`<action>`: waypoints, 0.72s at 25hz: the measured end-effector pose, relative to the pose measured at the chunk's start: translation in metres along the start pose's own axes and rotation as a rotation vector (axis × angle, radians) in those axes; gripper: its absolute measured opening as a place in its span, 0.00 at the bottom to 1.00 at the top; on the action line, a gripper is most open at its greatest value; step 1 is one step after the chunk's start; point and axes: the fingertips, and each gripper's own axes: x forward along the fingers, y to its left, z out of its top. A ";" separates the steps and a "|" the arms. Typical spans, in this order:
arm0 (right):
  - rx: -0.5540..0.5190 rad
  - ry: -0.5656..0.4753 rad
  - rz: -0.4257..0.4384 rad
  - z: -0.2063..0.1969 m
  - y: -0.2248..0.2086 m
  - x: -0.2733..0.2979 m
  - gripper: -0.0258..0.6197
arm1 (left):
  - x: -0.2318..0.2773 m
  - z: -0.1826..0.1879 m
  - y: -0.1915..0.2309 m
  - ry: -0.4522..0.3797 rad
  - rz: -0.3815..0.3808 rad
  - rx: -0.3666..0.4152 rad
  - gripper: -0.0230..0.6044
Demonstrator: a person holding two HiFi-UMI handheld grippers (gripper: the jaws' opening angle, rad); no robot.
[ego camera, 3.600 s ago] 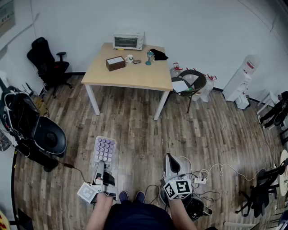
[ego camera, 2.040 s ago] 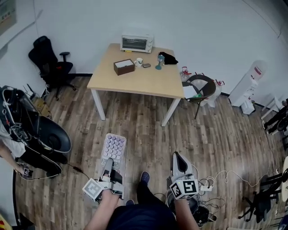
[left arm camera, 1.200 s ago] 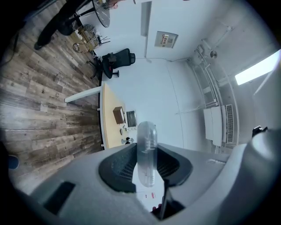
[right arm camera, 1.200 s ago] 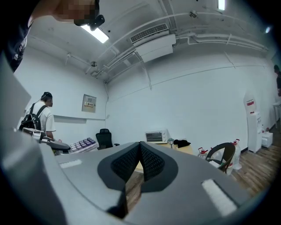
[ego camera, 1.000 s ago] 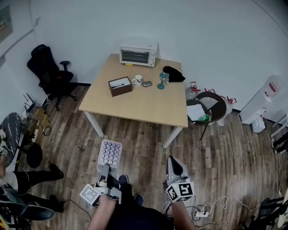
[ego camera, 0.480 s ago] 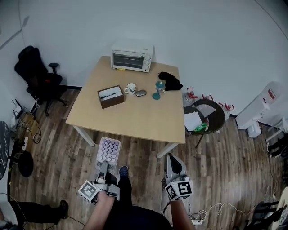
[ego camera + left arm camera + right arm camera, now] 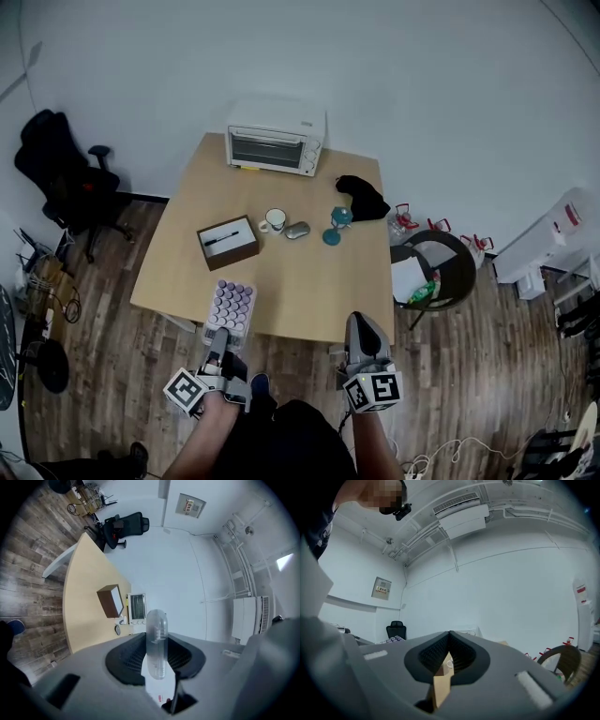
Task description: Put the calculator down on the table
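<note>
**Fig.** Calculator: pale body w/ rows of purple keys, keys up. It is held by its near end in the left gripper, and its far end lies over the near edge of the table. In the left gripper view the calculator shows edge-on, w/ both jaws clamped against it from either side. Whether it touches the tabletop or hangs above it can't be told from the head view.

Right gripper: jaws pressed together at the tips, nothing betw. them. It sits near the table's front edge, well apart from the calculator.

Further out on the table:
- brown box, just beyond the calculator's far end
- mug, small grey item and teal stand behind the box
- black cloth and toaster oven at the back

**Risks (judged):**
1. Release too near the edge. Only part of the calculator appears over the top, so most of its wt. may overhang and it could tip to the floor. It needs carrying further in first.
2. Release from height would mean a drop and bounce, esp. as the grip is at one end only.
3. Pushing too far fwd. could nudge the brown box.
4. The jaws may catch the table edge on lowering, as the grip end is the end nearest the person.
</note>
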 end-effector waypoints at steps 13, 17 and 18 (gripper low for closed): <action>0.046 0.047 0.019 -0.007 -0.058 0.061 0.05 | 0.089 -0.017 0.035 0.017 0.080 -0.035 0.19; 0.060 0.062 0.028 -0.013 -0.068 0.072 0.05 | 0.106 -0.021 0.068 0.013 0.133 -0.035 0.19; 0.063 0.065 0.031 -0.015 -0.070 0.074 0.05 | 0.109 -0.022 0.077 0.015 0.145 -0.040 0.19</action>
